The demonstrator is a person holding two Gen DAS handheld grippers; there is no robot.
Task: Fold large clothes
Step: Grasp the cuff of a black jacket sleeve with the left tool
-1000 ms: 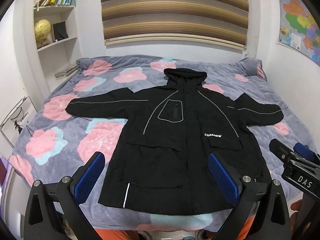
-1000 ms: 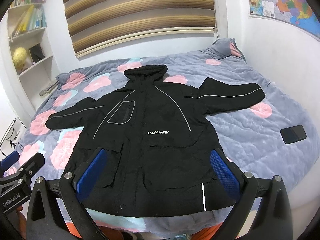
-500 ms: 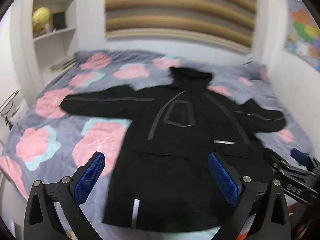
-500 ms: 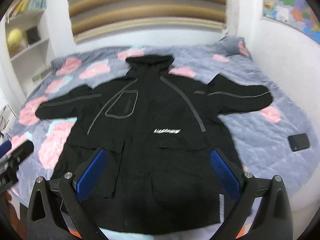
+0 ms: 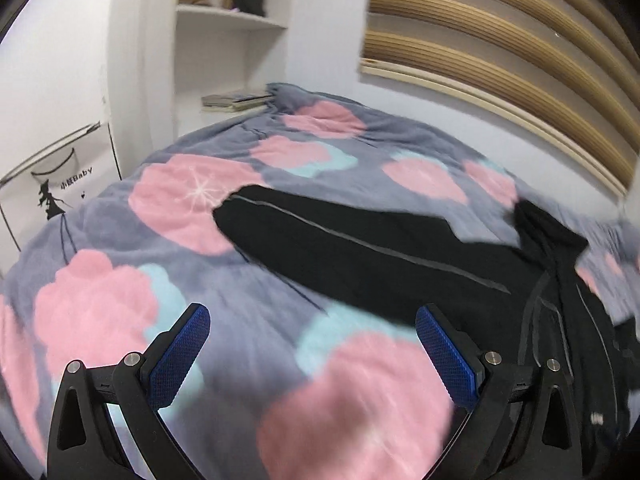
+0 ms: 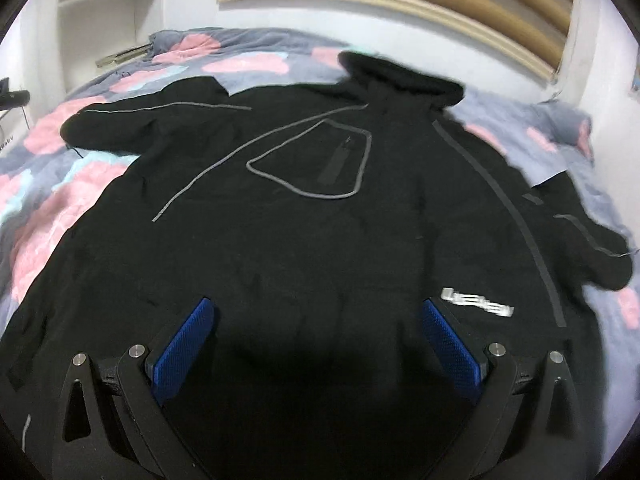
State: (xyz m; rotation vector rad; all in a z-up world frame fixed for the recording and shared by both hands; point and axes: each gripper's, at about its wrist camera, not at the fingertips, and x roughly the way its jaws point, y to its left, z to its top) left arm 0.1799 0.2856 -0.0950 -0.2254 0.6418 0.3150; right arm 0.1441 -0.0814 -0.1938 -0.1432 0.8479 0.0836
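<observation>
Over black jacket (image 6: 280, 240): both tongs wide, empty.

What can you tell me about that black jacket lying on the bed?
The black jacket is a large hooded coat of matte, slightly wrinkled fabric. It lies flat and front up on the floral blanket, hood toward the window and both sleeves spread out; the left sleeve stretches across pink flowers. Thin grey lines trace the shoulders, the sleeves and a chest pocket, and a white logo sits on the chest. Neither tool touches it.
</observation>
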